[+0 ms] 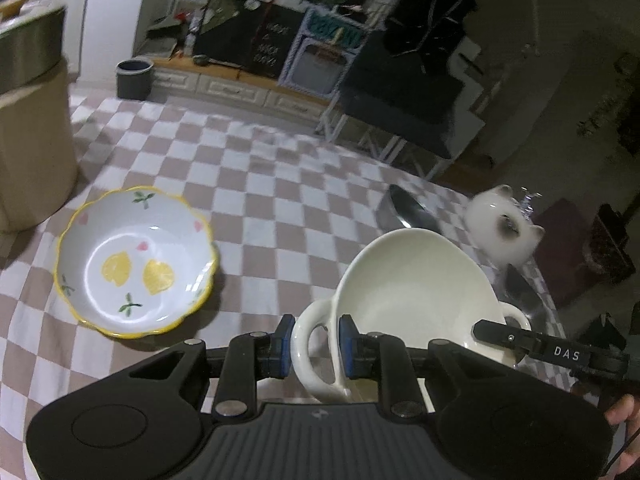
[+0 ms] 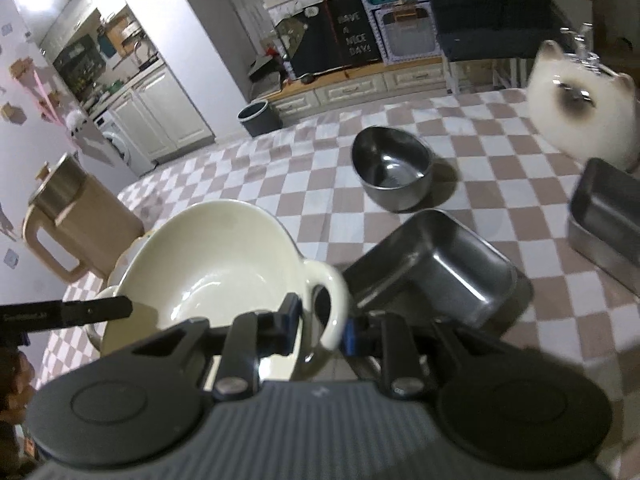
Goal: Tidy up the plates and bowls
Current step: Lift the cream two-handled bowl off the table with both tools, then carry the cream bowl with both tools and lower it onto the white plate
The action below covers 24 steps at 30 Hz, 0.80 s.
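A cream bowl with two loop handles is held between both grippers above the checkered tablecloth. My left gripper is shut on its left handle, blue pads on either side of the loop. In the right wrist view the same cream bowl shows, with my right gripper shut on its right handle. A lemon-patterned bowl with a yellow wavy rim stands empty to the left. A round steel bowl stands farther back.
A steel rectangular tray lies just right of the cream bowl, and another tray sits at the right edge. A white cat-shaped figure stands at the far right. A beige jug stands at the left.
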Motion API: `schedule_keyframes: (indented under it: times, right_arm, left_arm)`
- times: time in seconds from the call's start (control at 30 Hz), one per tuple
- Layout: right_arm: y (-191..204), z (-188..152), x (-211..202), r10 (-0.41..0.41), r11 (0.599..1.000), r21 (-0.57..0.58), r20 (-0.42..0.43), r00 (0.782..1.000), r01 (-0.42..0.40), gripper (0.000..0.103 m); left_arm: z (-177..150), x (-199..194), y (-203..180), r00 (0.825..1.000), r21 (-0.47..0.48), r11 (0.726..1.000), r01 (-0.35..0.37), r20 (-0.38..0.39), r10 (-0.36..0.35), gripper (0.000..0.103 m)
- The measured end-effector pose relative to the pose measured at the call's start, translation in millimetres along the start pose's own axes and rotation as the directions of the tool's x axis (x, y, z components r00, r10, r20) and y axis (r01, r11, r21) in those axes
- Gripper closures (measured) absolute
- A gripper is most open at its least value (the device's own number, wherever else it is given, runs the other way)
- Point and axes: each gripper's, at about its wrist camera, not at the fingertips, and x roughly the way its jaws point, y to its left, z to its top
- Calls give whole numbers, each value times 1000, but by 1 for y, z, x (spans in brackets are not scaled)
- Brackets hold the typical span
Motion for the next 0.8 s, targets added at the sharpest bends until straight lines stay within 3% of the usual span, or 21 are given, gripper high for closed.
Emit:
schedule_keyframes:
  times: [0.47,0.8]
  right_arm:
    - [-34,-24,-70,-87,995,54,49,995,85,77]
    - [-62,-45,-101,-144,985,98,37,989,140,77]
  left_arm:
    - [-26,-6,-67,996,78,993,83,-17,-82,79]
    - [-51,6,-102,990,129,984,127,-81,-117,79]
